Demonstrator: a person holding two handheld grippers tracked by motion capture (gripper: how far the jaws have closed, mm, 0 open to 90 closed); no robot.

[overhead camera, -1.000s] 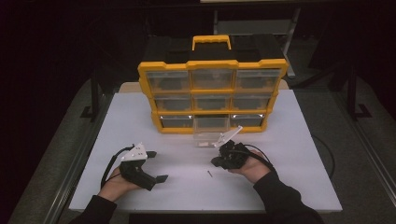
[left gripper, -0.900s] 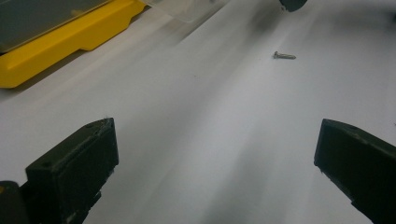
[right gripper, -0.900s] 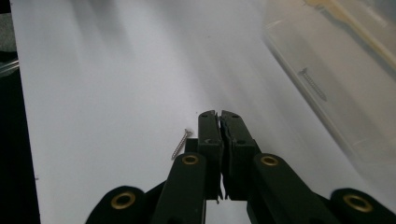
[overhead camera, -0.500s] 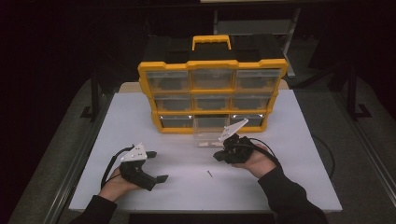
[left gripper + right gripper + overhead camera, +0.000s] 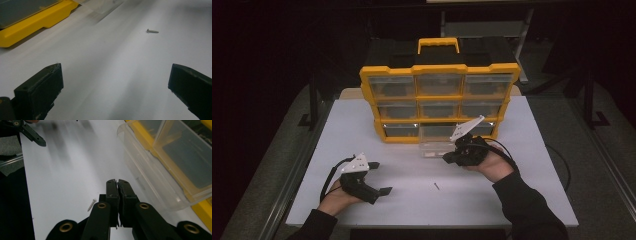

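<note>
— High view first: where's the screw (image 5: 436, 186)?
— Below my right gripper (image 5: 448, 159), whose jaws are pressed together, empty.
— Left gripper view?
— Jaws spread; screw (image 5: 152, 31) lies ahead, rightward.
— Handling?
— Probably tiny, stiff, rolls; I'd pinch its shank.

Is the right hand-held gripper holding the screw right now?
No. In the right gripper view the screw lies loose on the white table, beside the shut right hand-held gripper, nothing visibly between its tips.
</note>
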